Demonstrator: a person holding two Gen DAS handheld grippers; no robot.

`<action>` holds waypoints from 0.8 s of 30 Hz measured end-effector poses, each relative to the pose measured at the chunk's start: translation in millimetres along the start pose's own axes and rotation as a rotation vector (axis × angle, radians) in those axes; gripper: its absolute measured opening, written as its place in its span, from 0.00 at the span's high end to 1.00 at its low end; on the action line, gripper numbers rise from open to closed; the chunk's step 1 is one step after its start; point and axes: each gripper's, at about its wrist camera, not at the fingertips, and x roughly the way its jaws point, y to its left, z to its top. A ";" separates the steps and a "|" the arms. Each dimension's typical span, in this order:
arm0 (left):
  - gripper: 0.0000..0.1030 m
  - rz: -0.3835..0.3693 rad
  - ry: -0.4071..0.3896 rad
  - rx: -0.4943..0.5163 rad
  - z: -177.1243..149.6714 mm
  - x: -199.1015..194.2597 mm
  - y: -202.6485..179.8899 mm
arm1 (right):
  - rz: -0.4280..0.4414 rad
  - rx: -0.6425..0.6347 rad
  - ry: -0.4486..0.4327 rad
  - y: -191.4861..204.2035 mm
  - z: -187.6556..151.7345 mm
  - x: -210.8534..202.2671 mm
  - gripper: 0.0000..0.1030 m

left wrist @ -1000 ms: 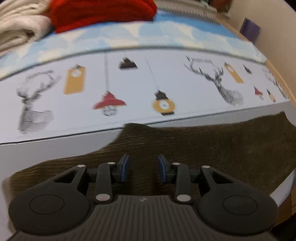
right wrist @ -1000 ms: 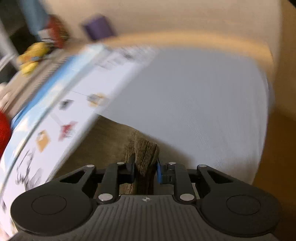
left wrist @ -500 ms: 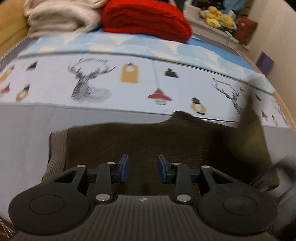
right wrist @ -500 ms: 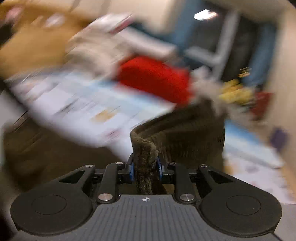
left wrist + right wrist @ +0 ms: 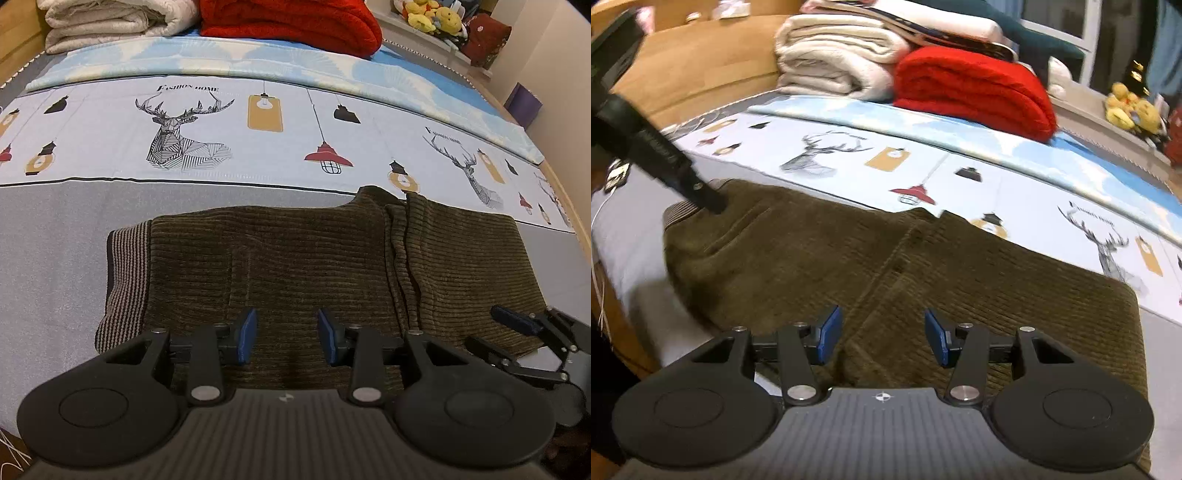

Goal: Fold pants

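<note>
Both grippers, left point(image 5: 286, 341) and right point(image 5: 882, 339), hold jaws wide, hiding the pants' point(image 5: 303, 258) near edge.

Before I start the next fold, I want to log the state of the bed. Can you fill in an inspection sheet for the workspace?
Surface: bed sheet, grey near us, deer and lamp print farther back.
Job's things: brown corduroy pants lying flat, folded over on themselves, striped waistband on the left.
Clutter: red blanket and cream blanket stacked at the far end.
Grippers: left hand-held gripper open above the pants; right hand-held gripper open above the pants; neither holds anything.
Cables: thin white cord at the bed's left edge.
Surroundings: yellow plush toys on a shelf, wooden bed frame.
</note>
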 end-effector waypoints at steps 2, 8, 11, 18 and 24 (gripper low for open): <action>0.59 0.000 0.000 0.006 1.0 1.1 -2.7 | -0.011 0.034 0.035 -5.9 -4.6 11.1 0.50; 0.59 0.009 0.008 0.015 2.0 4.6 -9.6 | 0.057 -0.112 0.103 18.3 -27.5 26.2 0.52; 0.59 0.015 0.015 0.025 3.0 7.2 -14.0 | 0.053 -0.055 0.062 10.9 -22.6 23.6 0.52; 0.59 -0.011 0.023 0.023 9.5 13.3 -30.4 | 0.134 -0.021 0.067 -9.4 -10.8 2.3 0.52; 0.59 -0.094 0.070 0.018 17.2 32.2 -60.8 | -0.070 0.238 -0.038 -125.1 7.6 -31.4 0.34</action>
